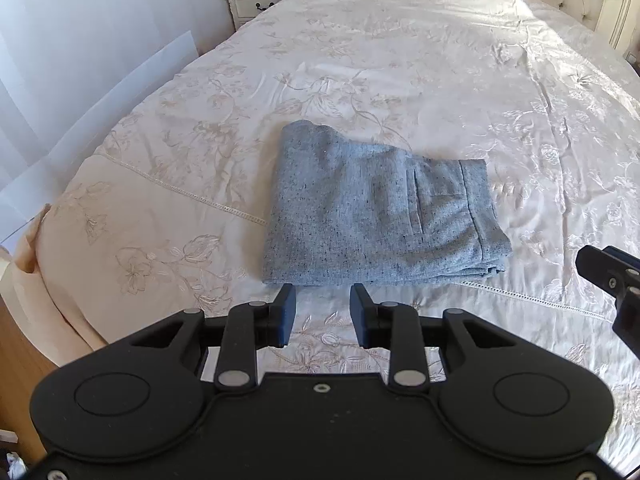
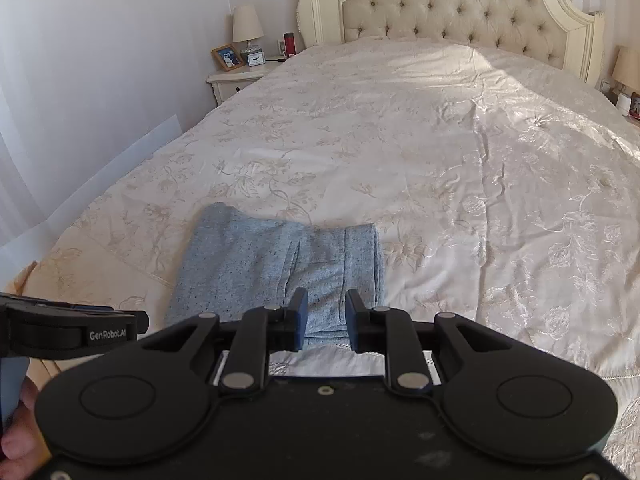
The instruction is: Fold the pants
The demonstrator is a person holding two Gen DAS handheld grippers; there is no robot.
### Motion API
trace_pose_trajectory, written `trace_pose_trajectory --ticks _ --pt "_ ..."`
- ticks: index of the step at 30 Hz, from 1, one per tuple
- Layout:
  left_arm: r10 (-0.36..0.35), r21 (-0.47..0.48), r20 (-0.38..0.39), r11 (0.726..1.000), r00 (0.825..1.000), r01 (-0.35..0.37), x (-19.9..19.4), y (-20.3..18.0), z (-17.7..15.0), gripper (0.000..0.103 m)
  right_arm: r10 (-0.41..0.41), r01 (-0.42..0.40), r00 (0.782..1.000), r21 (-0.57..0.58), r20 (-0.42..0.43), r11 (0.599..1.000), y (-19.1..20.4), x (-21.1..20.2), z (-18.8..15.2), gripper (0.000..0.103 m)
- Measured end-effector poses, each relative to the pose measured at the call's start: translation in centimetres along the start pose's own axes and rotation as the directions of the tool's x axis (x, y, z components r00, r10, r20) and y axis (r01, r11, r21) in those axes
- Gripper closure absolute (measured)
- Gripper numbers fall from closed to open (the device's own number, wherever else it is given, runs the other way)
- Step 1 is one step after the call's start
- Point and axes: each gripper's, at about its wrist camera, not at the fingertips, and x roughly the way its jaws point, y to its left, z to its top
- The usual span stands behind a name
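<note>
So from my end, the left gripper (image 1: 322, 312) has its jaws parted to a middling gap with nothing in it, just the bedspread showing through. It hangs above the bed, tilted down, a bit short of the near edge of the pants (image 1: 380, 216). The blue pads aren't touching the cloth at all.

The right gripper (image 2: 327, 318) is the same story: jaws apart at a moderate width, nothing pinched. In its own view the fingertips overlap the near end of the pants, but they look to be hovering above it, not pressing. In the left wrist view you can see a bit of the right gripper's black body poking in at the right edge, well clear of the fabric. In the right wrist view the left gripper's body sticks in from the left edge, with part of a hand (image 2: 18, 432) on its handle at the bottom left corner.

The pants are a speckled grey-blue pair, folded into a compact, roughly rectangular bundle, waistband and pocket seam on the right side. They're lying flat on the bedspread (image 1: 440, 80) near the foot edge of the bed, closer to its left side than its right.

Further out: cream floral bedspread, tufted headboard (image 2: 448, 12) at the far end, and a nightstand (image 2: 236, 80) by the far left corner with a lamp (image 2: 248, 26), a small clock and a picture frame.
</note>
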Motion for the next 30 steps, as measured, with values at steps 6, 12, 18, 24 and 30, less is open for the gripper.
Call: trace_pose_trajectory --ticks 6,12,18,24,30 --pt "0.018 -0.011 0.024 1.0 1.0 -0.018 -1.2 0.0 -0.6 0.063 0.011 -0.011 1.0 0.0 0.015 1.0 0.3 -1.6 -0.3 0.08" --pt "0.007 -0.024 0.025 1.0 1.0 -0.006 -1.9 0.2 -0.8 0.063 0.012 -0.012 1.0 -0.02 0.015 1.0 0.9 -2.3 -0.4 0.08" --pt "0.004 -0.024 0.02 1.0 1.0 -0.004 -2.2 0.2 -1.0 0.063 0.01 -0.01 1.0 -0.024 -0.001 1.0 1.1 -2.4 -0.4 0.08" --pt "0.009 -0.024 0.008 1.0 1.0 -0.009 -2.2 0.2 -1.2 0.062 0.013 -0.013 1.0 -0.021 -0.004 1.0 1.2 -2.5 -0.3 0.079" --pt "0.008 -0.023 0.004 1.0 1.0 -0.008 -2.2 0.2 -1.2 0.062 0.012 -0.012 1.0 -0.027 -0.012 1.0 1.3 -2.5 -0.5 0.079"
